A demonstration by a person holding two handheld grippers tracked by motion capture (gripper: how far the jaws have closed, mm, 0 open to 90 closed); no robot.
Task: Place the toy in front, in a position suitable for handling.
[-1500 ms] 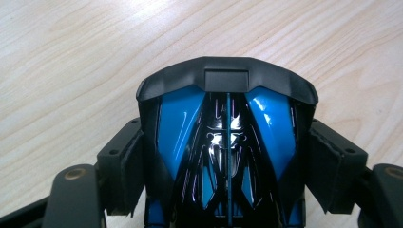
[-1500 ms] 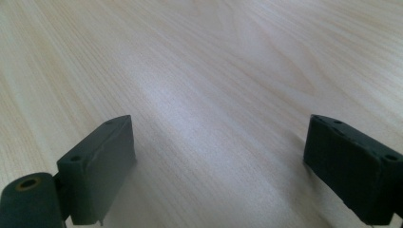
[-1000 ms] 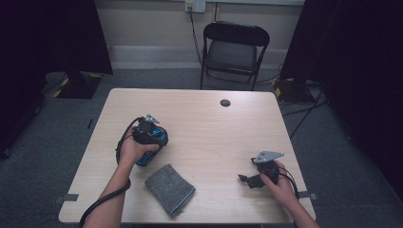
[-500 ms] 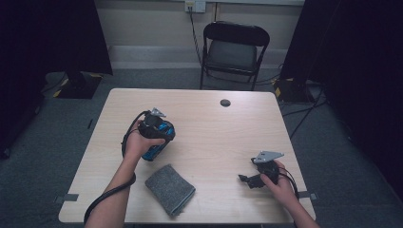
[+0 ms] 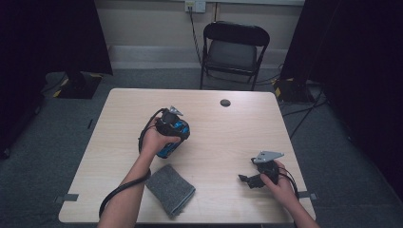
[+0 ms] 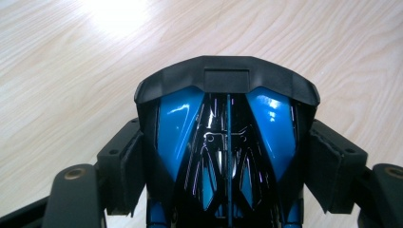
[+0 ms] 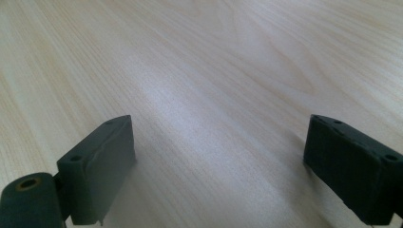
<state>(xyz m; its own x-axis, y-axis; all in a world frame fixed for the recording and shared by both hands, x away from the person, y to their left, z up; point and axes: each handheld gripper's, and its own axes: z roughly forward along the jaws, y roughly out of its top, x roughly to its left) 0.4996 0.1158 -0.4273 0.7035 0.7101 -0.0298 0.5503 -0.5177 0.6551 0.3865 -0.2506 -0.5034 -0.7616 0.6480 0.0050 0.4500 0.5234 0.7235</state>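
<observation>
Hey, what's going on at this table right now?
A person works at a wooden table with a gripper in each hand. The left gripper is clamped on a glossy blue and black object and holds it above the tabletop, beyond a folded grey cloth. The right gripper rests near the table's right edge, its fingers open with nothing between them.

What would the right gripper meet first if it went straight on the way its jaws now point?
Probably nothing soon. The right gripper has its jaws wide apart with bare table ahead. In the high view it points leftward, roughly toward the grey cloth, the nearest candidate, though depth is unclear.
</observation>
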